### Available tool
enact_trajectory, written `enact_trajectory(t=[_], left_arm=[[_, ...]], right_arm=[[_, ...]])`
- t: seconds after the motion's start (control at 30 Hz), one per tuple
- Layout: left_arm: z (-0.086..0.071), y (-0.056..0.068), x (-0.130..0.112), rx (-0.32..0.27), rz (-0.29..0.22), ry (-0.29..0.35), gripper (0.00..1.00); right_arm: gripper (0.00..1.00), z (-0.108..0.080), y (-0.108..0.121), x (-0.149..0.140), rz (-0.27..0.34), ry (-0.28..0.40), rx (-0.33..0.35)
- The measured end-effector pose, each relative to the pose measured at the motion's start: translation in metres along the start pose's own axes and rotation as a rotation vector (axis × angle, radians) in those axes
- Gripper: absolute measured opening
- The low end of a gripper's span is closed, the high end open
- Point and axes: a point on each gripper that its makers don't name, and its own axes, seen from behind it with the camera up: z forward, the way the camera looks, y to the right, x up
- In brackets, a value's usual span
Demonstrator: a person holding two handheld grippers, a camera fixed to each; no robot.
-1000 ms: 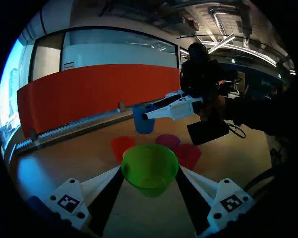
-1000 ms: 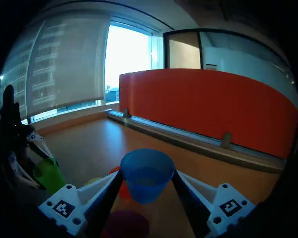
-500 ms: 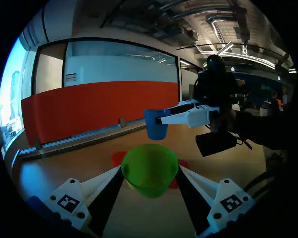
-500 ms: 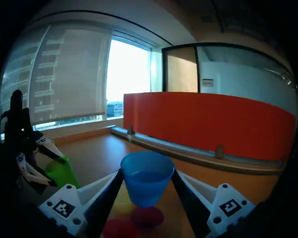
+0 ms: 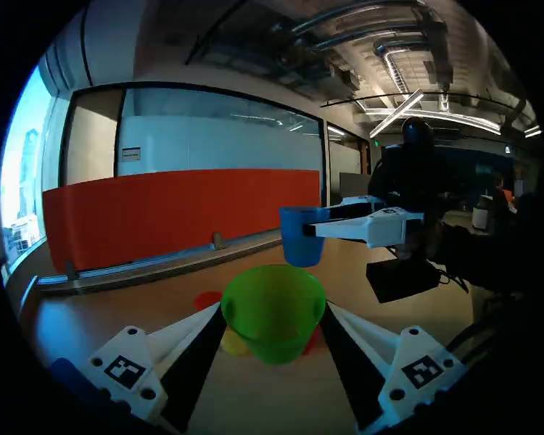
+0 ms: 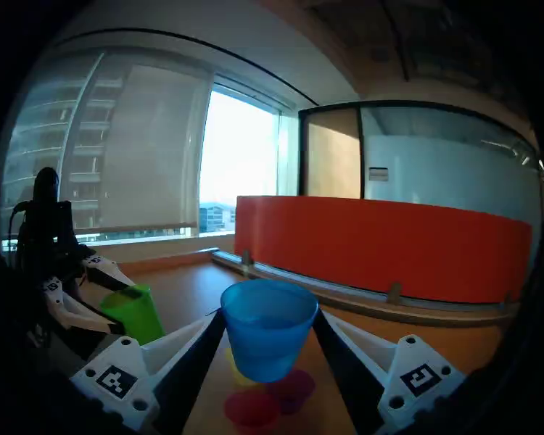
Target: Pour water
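Observation:
A green cup [image 5: 273, 310] stands upright between the fingers of my left gripper [image 5: 273, 326], which is shut on it, held above the wooden table [image 5: 127, 319]. My right gripper [image 6: 269, 341] is shut on a blue cup [image 6: 268, 329], also lifted off the table. In the left gripper view the blue cup [image 5: 301, 235] hangs just beyond and above the green one, at the tip of the right gripper [image 5: 308, 230]. The right gripper view has the green cup [image 6: 133, 313] and the left gripper [image 6: 116, 297] at far left. I cannot make out water in either cup.
Red, yellow and purple cups [image 6: 257, 402] stand on the table below the held cups; in the left gripper view they peek out beside the green cup [image 5: 208, 299]. An orange partition [image 6: 388, 246] lines the table's far edge. A dark-sleeved arm [image 5: 482, 254] holds the right gripper.
Both grippers have risen with their cups; the cups left on the table sit lower in view. The blue cup has drifted right and closer above the green cup.

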Motion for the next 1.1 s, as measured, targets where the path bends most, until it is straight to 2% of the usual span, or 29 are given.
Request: enact_trajectory(t=[0.2, 0.57, 0.77, 1.1], left_arm=[[-0.010, 0.011, 0.008, -0.004, 0.011, 0.023, 0.87], [-0.024, 0.025, 0.018, -0.012, -0.035, 0.069, 0.87], [-0.029, 0.031, 0.020, -0.018, -0.039, 0.071, 0.87], [-0.035, 0.044, 0.027, -0.031, -0.030, 0.085, 0.87]], right_arm=[[0.90, -0.020, -0.016, 0.001, -0.003, 0.010, 0.001], [0.90, -0.049, -0.043, -0.002, 0.009, 0.020, 0.012], [0.90, -0.060, -0.055, -0.006, 0.022, 0.022, 0.023], [0.90, -0.072, -0.070, -0.010, 0.003, 0.021, 0.032]])
